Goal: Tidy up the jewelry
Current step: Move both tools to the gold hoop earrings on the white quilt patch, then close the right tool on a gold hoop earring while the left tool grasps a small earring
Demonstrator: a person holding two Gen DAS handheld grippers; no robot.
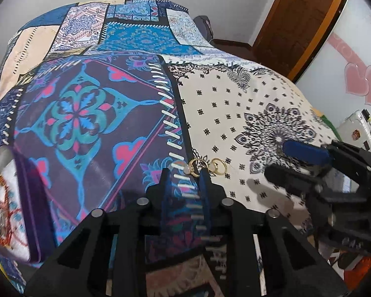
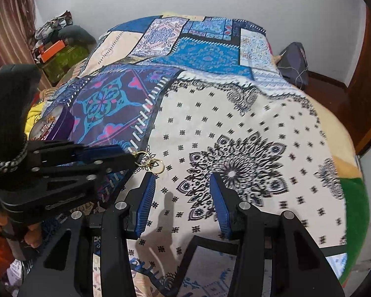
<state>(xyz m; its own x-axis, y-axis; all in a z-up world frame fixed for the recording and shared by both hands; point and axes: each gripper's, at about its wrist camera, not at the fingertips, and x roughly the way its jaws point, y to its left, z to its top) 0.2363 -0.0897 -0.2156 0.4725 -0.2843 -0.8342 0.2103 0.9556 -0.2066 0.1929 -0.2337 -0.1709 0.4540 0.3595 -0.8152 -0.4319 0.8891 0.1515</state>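
Gold hoop earrings (image 1: 211,166) lie on the patterned bedspread at the seam between the purple and white patches. My left gripper (image 1: 184,173) is open, its fingertips just short of the left earring (image 1: 195,167). In the right wrist view the left gripper (image 2: 129,154) comes in from the left, its tips beside the earrings (image 2: 150,162). My right gripper (image 2: 181,179) is open and empty, low over the white patch right of the earrings; it also shows in the left wrist view (image 1: 282,157). A purple jewelry box (image 1: 24,198) with jewelry on a white lining lies open at the far left.
The patchwork bedspread (image 2: 235,123) covers the whole bed. The jewelry box (image 2: 54,126) shows at the bed's left edge. Clutter and an orange box (image 2: 52,49) lie beyond the bed at the left. A wooden door (image 1: 296,19) stands at the right.
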